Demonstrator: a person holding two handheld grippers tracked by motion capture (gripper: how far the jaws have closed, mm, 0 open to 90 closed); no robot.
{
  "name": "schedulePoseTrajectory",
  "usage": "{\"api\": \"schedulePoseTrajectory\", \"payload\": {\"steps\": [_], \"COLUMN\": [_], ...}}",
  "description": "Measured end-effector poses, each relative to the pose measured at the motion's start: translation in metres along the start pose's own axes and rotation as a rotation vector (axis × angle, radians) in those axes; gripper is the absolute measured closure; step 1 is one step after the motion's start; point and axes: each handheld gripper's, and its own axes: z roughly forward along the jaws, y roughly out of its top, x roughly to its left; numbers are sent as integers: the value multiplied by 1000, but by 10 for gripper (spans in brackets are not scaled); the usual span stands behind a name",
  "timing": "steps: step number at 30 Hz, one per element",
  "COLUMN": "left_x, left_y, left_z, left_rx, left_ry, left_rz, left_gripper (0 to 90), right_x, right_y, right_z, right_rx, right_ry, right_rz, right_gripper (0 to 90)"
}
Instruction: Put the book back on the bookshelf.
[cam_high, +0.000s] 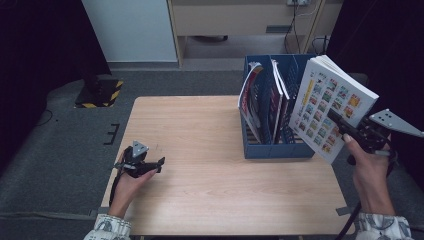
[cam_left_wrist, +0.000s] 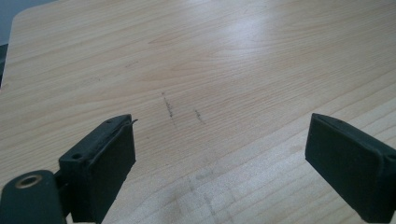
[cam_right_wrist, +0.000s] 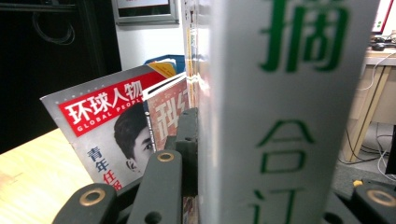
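A grey carpeted floor (cam_high: 60, 150) surrounds the light wooden table (cam_high: 200, 130), faintly scuffed. At its right edge stands a blue plastic magazine rack (cam_high: 272, 145). Beside it, off the table's right edge, the right tongs (cam_high: 350, 131) clamp a thick white book with colourful cover squares (cam_high: 332, 102). The left tongs (cam_left_wrist: 219, 154) gape wide over the table, holding nothing.
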Motion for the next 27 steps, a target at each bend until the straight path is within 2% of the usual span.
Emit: {"api": "schedulePoseTrajectory", "payload": {"steps": [10,27], "left_x": [0,2], "left_y": [0,-2], "left_z": [1,1], "left_rx": [1,-5], "left_ry": [3,-2], "left_rz": [1,-20], "left_gripper": [81,81], "right_x": [-5,-19], "right_y": [6,3], "right_z": [9,44], "right_rx": [-4,17], "right_ry": [-32,-116], "right_rz": [-1,9], "right_gripper": [741,741]}}
